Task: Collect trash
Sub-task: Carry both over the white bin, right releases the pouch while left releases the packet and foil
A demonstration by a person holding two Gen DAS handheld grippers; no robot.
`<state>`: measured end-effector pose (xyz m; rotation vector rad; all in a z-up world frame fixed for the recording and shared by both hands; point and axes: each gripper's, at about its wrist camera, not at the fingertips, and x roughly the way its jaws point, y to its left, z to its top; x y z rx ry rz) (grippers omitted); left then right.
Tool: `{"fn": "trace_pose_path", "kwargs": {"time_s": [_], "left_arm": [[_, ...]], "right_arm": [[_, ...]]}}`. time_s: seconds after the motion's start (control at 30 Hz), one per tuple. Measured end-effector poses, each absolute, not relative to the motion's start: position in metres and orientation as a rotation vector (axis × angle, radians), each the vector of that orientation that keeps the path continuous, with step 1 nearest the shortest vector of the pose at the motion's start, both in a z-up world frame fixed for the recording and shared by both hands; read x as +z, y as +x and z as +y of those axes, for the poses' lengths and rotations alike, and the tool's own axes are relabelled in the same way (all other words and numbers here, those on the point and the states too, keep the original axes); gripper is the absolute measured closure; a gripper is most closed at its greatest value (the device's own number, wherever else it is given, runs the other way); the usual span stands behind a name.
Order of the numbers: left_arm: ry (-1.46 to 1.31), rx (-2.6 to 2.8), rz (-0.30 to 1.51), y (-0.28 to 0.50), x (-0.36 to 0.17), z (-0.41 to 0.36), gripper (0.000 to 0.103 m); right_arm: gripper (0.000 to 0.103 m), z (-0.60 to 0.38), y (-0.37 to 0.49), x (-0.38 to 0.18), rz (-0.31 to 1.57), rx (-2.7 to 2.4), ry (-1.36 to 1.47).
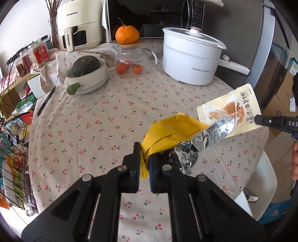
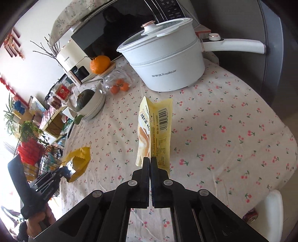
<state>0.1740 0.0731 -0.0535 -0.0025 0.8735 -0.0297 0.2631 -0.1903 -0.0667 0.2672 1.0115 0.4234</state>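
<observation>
Yellow foil wrapper [image 1: 167, 134], torn open with its silver lining showing, is clamped between the fingers of the left hand-held gripper [image 1: 144, 163] and held up above the counter [image 1: 93, 111]. The right hand-held gripper [image 2: 150, 163] pinches the lower edge of a cream snack pouch [image 2: 156, 130], which stands upright above the counter with its barcode side toward the right wrist camera. In the left wrist view the cream pouch sits just beyond the yellow wrapper, to its right.

Cherry-print cloth covers the round counter. At the far side stands a white electric pot [image 1: 191, 61] with its lid on, so its contents cannot be seen. Beside it, to the left, is a clear glass jug [image 1: 132, 59] with a wooden lid; small orange fruits lie inside, and a large orange [image 1: 127, 34] rests on the lid. Further left, a white bowl [image 1: 93, 74] on stacked plates holds a dark green squash [image 1: 85, 66]. A black pen [image 1: 45, 102] lies near the left edge. Behind these are a cream air fryer [image 1: 78, 26] and a microwave [image 1: 152, 16]. Clear jars [image 1: 31, 57] with reddish contents sit on a shelf to the left.
</observation>
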Motion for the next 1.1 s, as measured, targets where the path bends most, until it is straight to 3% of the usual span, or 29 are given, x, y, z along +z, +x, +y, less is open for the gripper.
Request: {"fn": "trace_pose_path", "kwargs": {"time_s": [0.43, 1.1], "left_arm": [[0.103, -0.163, 0.837, 0.123, -0.046, 0.004, 0.094], [0.256, -0.405, 0.887, 0.099, -0.077, -0.112, 0.094]], "right_arm": [[0.101, -0.265, 0.176, -0.037, 0.980, 0.384, 0.269], [0.101, -0.397, 0.118, -0.085, 1.169, 0.140, 0.324]]}}
